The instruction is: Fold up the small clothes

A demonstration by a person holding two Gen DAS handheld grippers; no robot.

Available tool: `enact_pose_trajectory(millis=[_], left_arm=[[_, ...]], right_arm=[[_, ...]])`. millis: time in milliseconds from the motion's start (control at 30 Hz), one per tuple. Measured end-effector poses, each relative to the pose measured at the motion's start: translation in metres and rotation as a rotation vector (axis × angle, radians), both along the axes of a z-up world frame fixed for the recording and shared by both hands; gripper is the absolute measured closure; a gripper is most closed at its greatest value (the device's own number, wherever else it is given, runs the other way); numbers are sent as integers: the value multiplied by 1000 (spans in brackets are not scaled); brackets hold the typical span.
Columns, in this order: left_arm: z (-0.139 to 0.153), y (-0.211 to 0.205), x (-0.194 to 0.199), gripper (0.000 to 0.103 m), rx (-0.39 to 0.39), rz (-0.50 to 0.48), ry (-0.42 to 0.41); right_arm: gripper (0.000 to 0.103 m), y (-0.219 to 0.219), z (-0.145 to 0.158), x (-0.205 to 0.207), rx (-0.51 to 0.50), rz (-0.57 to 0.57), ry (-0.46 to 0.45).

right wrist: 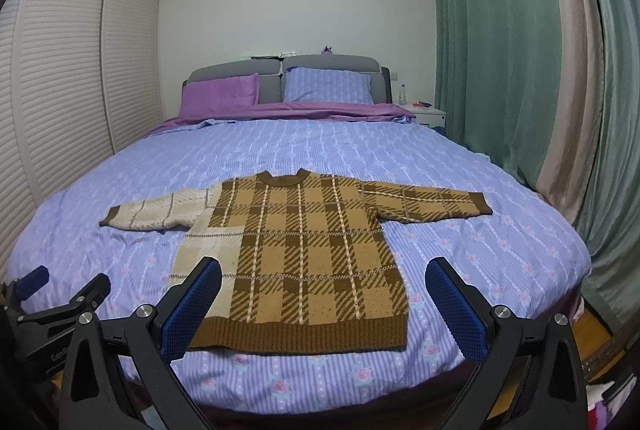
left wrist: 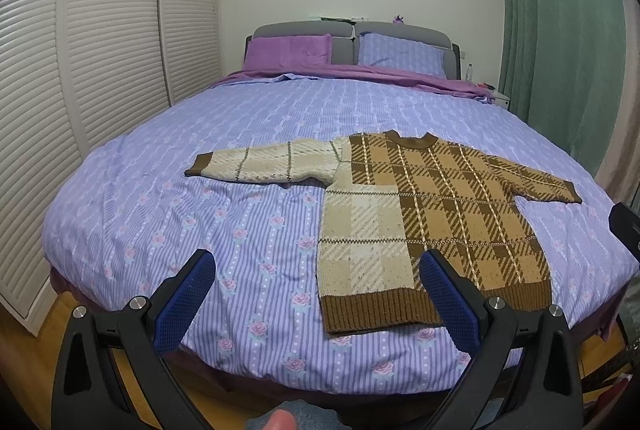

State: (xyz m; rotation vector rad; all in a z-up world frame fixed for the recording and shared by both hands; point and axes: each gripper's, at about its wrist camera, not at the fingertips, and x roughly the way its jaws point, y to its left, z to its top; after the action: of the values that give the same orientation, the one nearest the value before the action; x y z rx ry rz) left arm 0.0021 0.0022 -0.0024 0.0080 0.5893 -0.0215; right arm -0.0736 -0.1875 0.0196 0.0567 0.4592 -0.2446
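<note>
Sweater [right wrist: 296, 254] lay flat and unfolded on the bed [right wrist: 340, 145], both sleeves spread sideways.

You held your left gripper [left wrist: 316, 294] and right gripper [right wrist: 322, 298] above the bed's near edge, jaws wide apart and gripping nothing. The plaid knit sat near the foot, its brown hem toward you, collar toward the pillows [right wrist: 328, 85].

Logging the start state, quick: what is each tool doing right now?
Left tool: open, holding nothing, short of the sweater.
Right tool: open, holding nothing.

Bed [right wrist: 520, 230] w/ sweater [right wrist: 304, 250], pillows [right wrist: 328, 89]
</note>
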Motion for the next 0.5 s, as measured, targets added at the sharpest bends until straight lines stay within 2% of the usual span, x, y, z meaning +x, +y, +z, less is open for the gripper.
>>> enact_pose_trajectory(millis=[500], left_arm=[[0,-9,4,0,8,-14,2]], right_arm=[[0,-8,-3,5,-2,-4,12]])
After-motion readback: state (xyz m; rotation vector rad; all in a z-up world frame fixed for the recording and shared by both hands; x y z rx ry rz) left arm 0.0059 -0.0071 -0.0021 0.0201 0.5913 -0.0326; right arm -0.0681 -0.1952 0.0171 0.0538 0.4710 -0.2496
